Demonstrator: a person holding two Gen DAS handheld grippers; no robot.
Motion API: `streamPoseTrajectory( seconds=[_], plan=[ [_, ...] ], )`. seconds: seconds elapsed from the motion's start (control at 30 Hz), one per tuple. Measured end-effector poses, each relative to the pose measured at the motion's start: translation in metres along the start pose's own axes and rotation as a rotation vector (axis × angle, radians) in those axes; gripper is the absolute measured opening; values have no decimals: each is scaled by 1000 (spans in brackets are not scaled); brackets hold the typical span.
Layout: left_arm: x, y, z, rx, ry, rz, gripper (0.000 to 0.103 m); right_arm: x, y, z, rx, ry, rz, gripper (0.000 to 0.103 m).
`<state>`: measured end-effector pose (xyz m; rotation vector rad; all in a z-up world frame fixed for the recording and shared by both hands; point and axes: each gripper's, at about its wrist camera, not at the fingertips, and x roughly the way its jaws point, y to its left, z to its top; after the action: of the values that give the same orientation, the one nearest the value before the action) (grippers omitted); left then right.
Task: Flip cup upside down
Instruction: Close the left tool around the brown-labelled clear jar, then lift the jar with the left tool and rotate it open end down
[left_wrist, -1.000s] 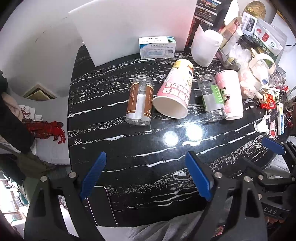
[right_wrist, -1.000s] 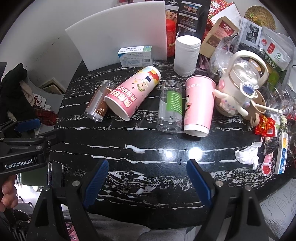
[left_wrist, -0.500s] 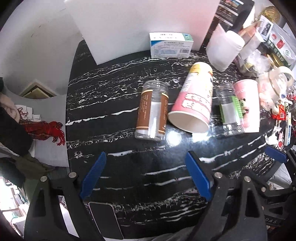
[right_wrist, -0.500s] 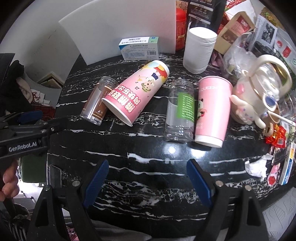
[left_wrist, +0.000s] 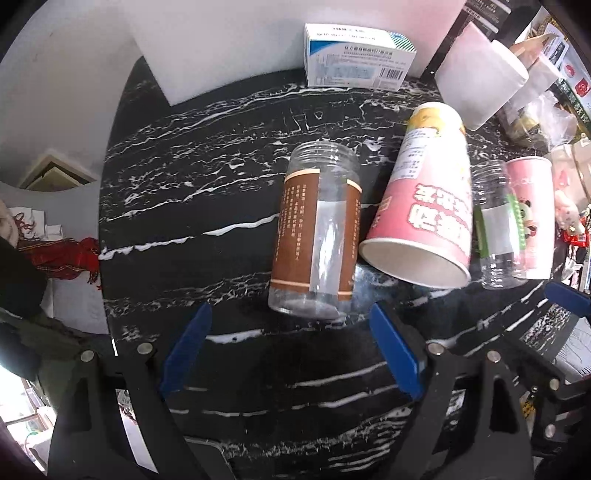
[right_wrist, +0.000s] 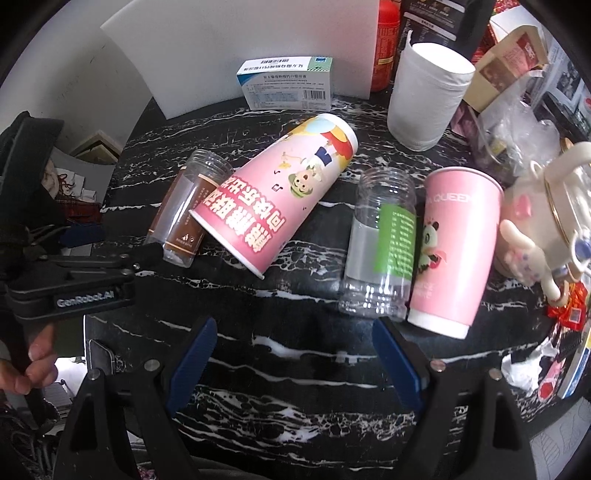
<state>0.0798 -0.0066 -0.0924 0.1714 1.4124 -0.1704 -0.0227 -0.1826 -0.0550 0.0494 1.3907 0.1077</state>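
Note:
Several containers lie on their sides on the black marble table (left_wrist: 221, 206). A clear jar with a brown label (left_wrist: 316, 232) lies just ahead of my open left gripper (left_wrist: 291, 347). Beside it lies a pink cartoon paper cup (left_wrist: 424, 206), mouth towards me. In the right wrist view that cartoon cup (right_wrist: 280, 192) lies left of centre, and a clear jar with a green label (right_wrist: 380, 247) and a pink panda cup (right_wrist: 454, 251) lie ahead of my open right gripper (right_wrist: 295, 354). Both grippers are empty.
A white and blue box (right_wrist: 286, 83) and a white foam board (right_wrist: 221, 48) stand at the back. A white roll (right_wrist: 428, 92), a cream teapot (right_wrist: 550, 221) and packets crowd the right side. A phone (right_wrist: 101, 360) lies at the near left edge.
Both grippers have moved forward towards the containers, which now look larger and nearer. The left one closed in on the brown-label jar. Nothing on the table has moved.

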Motion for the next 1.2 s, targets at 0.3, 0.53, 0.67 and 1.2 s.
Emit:
streamPoseTrajectory(
  seconds=[0.3,0.53,0.67,1.2],
  plan=[
    [42,-2,8,5,22,2,87,16,-6,4,-3,44,-9,86],
    [63,-5,9,19,31,-18,87,23,-8,4,3,65,-11,86],
    [69,-4,9,16,18,-41,86,26,-9,4,1,69,-14,86],
    [51,-2,1,3,-55,-77,59,21,-7,-3,19,73,-5,86]
  ],
)
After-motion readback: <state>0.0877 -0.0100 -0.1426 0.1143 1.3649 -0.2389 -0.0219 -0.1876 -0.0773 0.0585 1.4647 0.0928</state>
